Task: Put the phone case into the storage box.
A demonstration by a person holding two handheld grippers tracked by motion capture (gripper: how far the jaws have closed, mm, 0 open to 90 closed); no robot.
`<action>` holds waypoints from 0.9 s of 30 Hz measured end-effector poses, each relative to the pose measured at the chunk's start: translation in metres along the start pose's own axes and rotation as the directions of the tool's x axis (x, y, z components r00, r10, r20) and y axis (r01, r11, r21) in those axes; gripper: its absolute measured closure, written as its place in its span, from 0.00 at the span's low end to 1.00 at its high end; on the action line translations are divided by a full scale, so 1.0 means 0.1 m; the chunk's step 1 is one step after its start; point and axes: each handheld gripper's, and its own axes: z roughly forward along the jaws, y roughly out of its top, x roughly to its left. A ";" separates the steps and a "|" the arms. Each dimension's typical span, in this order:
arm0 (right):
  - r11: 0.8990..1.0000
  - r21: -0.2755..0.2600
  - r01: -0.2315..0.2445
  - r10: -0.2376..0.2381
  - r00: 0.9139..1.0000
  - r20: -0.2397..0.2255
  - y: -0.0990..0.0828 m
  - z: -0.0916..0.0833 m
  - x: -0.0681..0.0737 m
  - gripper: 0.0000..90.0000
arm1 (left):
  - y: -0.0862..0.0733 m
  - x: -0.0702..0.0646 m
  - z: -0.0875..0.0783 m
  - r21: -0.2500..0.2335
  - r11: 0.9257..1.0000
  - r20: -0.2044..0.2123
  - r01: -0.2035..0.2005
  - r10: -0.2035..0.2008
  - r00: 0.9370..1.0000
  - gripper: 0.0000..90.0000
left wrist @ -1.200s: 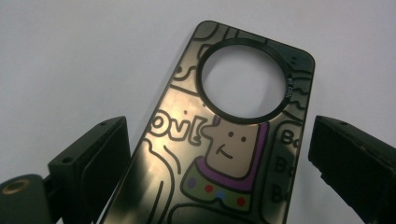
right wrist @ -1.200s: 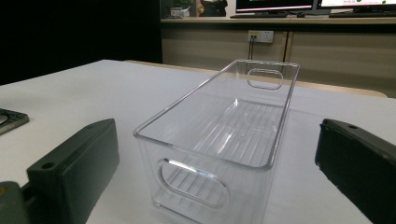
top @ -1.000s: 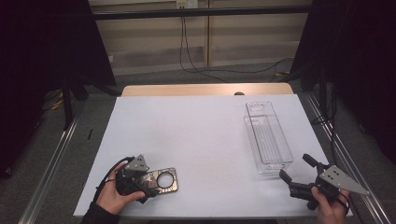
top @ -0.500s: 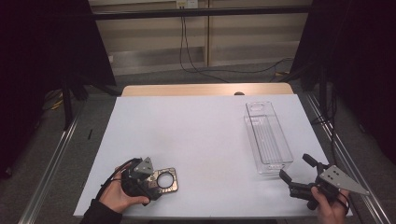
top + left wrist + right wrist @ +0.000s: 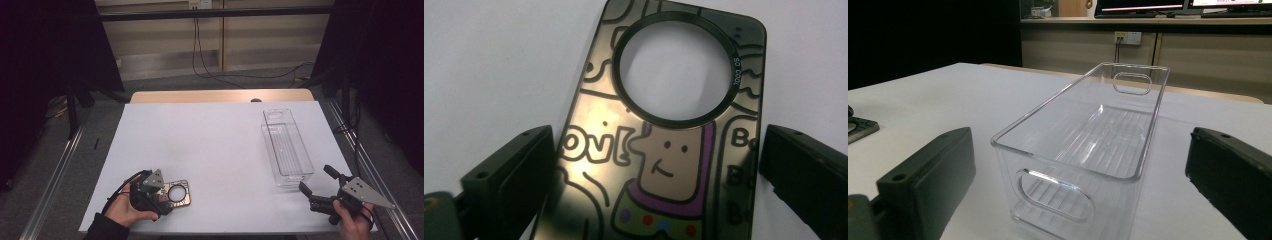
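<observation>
A dark metallic phone case with a round hole and a cartoon print lies flat on the white table, near the front left. My left gripper is over its left end. In the left gripper view the phone case lies between the open jaws, one on each side, and the left gripper is not closed on it. At the front right, my right gripper stands open just short of a clear plastic bin. The right gripper faces the near end wall of the empty bin.
A wooden edge runs along the table's far side. Metal rails flank the table. Cables hang at the back wall. A corner of the phone case shows at the left of the right gripper view.
My left gripper has shifted slightly right and tipped down over the phone case. The right gripper and the bin have not moved.
</observation>
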 end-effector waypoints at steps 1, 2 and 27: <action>1.000 0.000 0.000 0.000 1.000 0.000 0.00 0.00 0.00 0.00 | 0.00 0.00 -0.01 0.002 1.000 -0.001 -0.002 0.002 1.000 0.06; 1.000 0.000 0.003 -0.003 1.000 -0.001 0.00 0.00 0.00 0.00 | 0.01 0.00 -0.01 0.001 1.000 -0.001 -0.003 0.003 1.000 0.07; 1.000 -0.001 0.000 0.000 1.000 0.000 0.00 0.00 0.00 0.00 | -0.04 0.03 -0.09 -0.105 0.987 -0.091 0.118 -0.128 0.988 0.14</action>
